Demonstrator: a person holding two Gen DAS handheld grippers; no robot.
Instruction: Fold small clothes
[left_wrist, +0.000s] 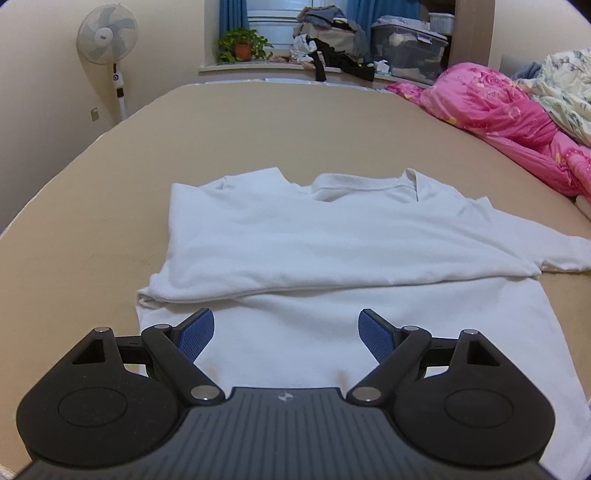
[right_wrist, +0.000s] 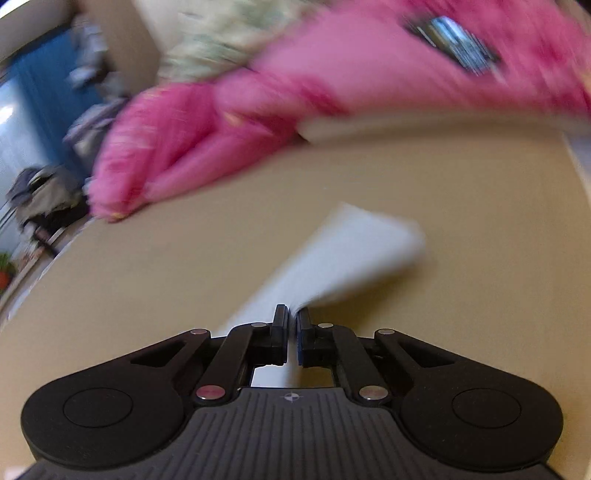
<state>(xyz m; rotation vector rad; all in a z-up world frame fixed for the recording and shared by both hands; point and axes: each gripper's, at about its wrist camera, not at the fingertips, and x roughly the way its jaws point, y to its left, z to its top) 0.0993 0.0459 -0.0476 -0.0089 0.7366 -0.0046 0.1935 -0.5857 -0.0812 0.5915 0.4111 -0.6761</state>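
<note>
right wrist view blurs; right tool (right_wrist: 291, 325) pinches white shirt sleeve (right_wrist: 351, 254).

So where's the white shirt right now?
The white shirt lies partly folded on the tan bed, just ahead of the open left gripper in its wrist view, with the pink quilt to its right.

Soft matt white cloth shirt (left_wrist: 332, 236); glossy pink quilt (left_wrist: 498, 107).
</note>
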